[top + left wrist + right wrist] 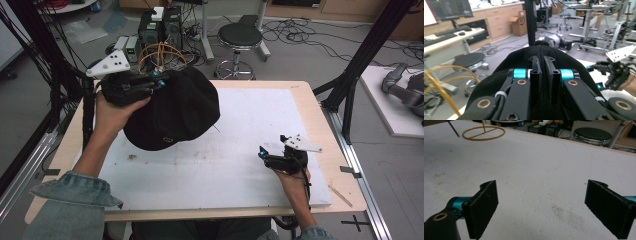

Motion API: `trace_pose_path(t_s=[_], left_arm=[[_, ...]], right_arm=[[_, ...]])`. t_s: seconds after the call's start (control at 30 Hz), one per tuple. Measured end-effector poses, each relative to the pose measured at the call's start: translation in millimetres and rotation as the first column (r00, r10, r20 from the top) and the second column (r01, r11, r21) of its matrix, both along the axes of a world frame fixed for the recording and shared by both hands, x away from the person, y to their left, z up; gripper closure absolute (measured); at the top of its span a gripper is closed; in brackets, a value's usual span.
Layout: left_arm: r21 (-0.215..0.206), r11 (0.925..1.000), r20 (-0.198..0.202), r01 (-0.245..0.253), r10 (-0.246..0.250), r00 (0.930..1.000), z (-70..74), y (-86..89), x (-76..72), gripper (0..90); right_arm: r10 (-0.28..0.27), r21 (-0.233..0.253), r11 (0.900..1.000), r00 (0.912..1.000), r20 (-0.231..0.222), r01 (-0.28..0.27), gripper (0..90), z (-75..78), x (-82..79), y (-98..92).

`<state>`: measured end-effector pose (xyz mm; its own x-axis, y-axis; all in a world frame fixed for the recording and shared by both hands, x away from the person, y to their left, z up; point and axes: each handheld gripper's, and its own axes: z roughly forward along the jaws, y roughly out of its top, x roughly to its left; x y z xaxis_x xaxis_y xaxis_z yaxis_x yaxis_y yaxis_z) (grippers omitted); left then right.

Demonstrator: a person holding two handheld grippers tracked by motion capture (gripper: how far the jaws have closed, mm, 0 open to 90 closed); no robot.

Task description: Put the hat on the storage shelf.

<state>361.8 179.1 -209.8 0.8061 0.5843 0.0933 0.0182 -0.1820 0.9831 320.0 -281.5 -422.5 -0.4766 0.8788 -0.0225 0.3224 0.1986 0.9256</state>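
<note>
- The place is a robotics lab or research workshop.
- Many cables [300, 35] lie loose on the grey floor.
- Round stools [240, 37] stand near black metal frames [367, 50].
- Wooden cabinets [499, 23], a keyboard desk [449, 37] and a cardboard box [519, 25] stand behind.
- A grey robot arm [402, 87] lies aside.

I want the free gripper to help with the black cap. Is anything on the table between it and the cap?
Nothing visible: only bare white table top lies between the open right gripper and the black cap held by the left gripper.
</note>
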Motion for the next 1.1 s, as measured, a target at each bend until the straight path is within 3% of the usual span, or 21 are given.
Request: trace_pose_path(t_s=[0.23, 0.43, 0.8, 1.1], left_arm=[[-0.022, 0.9984, 0.050, -0.052, 0.053, 0.9973, 35.5, 17.2, 5.6, 84.2], [-0.036, 0.9954, 0.056, -0.088, 0.090, 0.9944, 51.3, 28.5, 17.8, 84.2], [-0.053, 0.9887, 0.081, -0.140, 0.144, 0.9862, 63.0, 36.8, 37.1, 84.3], [-0.061, 0.9848, 0.074, -0.162, 0.167, 0.9832, 61.4, 39.8, 62.4, 84.5]], right_arm=[[0.002, 0.008, 1.000, 1.0000, -0.003, -0.002, 11.3, -0.5, 0.5, 0.3], [0.004, 0.007, 1.000, 1.0000, -0.003, -0.004, 11.3, -0.5, 0.3, 0.6], [0.004, 0.009, 1.000, 1.0000, -0.004, -0.004, 11.3, -0.5, 0.4, -0.6], [-0.007, 0.007, 1.000, 1.0000, -0.006, 0.007, 11.3, -1.0, -0.4, -4.4]])
